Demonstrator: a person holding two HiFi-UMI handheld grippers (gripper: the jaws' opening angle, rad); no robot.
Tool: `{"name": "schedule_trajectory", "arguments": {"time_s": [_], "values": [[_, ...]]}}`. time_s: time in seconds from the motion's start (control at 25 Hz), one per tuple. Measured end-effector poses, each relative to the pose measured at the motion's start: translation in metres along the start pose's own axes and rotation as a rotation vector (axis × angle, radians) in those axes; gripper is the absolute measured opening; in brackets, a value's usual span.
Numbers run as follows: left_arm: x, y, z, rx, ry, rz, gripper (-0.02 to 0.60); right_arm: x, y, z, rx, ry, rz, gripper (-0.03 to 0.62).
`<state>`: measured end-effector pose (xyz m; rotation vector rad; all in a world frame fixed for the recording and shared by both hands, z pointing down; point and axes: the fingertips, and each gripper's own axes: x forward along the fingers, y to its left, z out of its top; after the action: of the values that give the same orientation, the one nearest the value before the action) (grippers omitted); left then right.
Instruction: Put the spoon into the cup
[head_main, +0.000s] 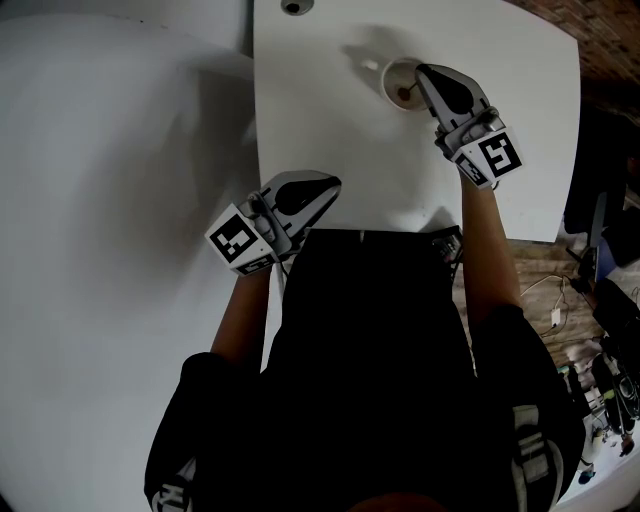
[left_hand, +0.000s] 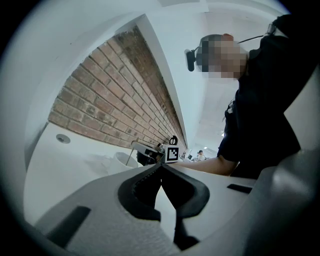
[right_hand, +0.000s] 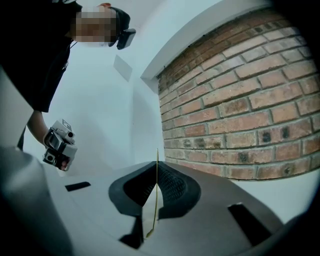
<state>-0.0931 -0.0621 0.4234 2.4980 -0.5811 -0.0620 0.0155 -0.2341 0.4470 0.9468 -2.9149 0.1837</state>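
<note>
Right gripper view: right gripper (right_hand: 157, 166) clamped on spoon (right_hand: 155, 200) handle
Spoon axis: near upright, hanging over cup (head_main: 398, 85) at table (head_main: 330, 120) far edge
Left gripper (head_main: 322, 192): closed, empty, farther off

Spoon (right_hand: 156, 170) metal; table (head_main: 320, 130) matt; wall (right_hand: 240, 100) rough brick

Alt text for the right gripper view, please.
The right tool is shut on the spoon, its thin handle upright between the jaws. Behind: a brick wall on the right, the left tool on the left.
</note>
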Motion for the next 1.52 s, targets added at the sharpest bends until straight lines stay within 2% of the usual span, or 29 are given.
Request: {"name": "schedule_trajectory", "arguments": {"time_s": [0.24,0.52,0.76,1.12,1.52], "values": [[-0.001,0.001,0.000,-0.019,-0.062,-0.015,0.017,-0.008,-0.004,-0.002,-0.003,0.003,-0.019,0.009],[0.005,0.000,-0.015,-0.037,-0.027,-0.032,0.017,-0.023,-0.023,-0.006,0.077,-0.028,-0.121,0.009],[0.009,-0.003,-0.024,-0.023,0.008,-0.042,0.017,-0.033,-0.030,-0.014,0.169,-0.067,-0.161,0.009],[0.009,-0.012,-0.032,-0.015,0.034,-0.043,0.017,-0.045,-0.039,-0.027,0.233,-0.071,-0.231,0.009],[0.010,-0.026,-0.039,0.020,0.084,-0.053,0.017,-0.052,-0.035,-0.036,0.288,-0.074,-0.264,0.011]]}}
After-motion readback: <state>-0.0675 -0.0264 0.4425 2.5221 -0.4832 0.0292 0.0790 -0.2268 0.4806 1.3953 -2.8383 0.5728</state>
